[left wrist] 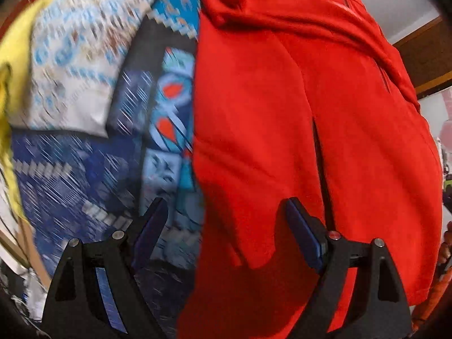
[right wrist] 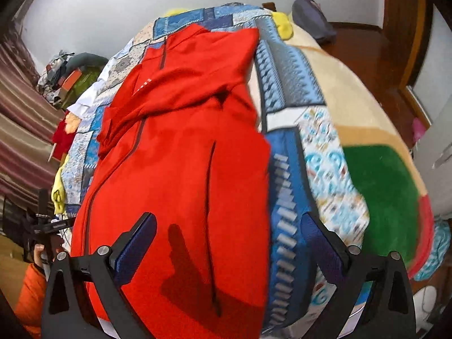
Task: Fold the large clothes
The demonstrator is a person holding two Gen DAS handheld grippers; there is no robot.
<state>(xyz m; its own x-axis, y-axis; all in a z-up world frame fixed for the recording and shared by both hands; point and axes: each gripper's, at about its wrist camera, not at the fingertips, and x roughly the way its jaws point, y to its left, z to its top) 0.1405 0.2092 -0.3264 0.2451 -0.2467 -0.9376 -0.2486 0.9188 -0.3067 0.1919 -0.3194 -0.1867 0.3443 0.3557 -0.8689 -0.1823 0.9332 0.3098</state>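
Observation:
A large red zip-up jacket [right wrist: 180, 155] lies spread on a bed, with its collar at the far end and a sleeve folded across its chest. It fills the right half of the left wrist view [left wrist: 296, 113]. My left gripper [left wrist: 226, 212] is open and empty, hovering over the jacket's left edge near its hem. My right gripper [right wrist: 228, 226] is open and empty above the jacket's lower right part, one finger over the red cloth, the other over the bedspread. The left gripper also shows at the left edge of the right wrist view [right wrist: 45, 223].
The bed has a blue patterned patchwork bedspread [right wrist: 285, 90]. A cream, green and red blanket [right wrist: 378, 180] lies on its right. Yellow cloth [left wrist: 14, 65] lies at the bedspread's left edge. Striped curtains [right wrist: 19, 130] and clutter [right wrist: 62, 76] stand to the left, a wooden floor [right wrist: 367, 50] to the right.

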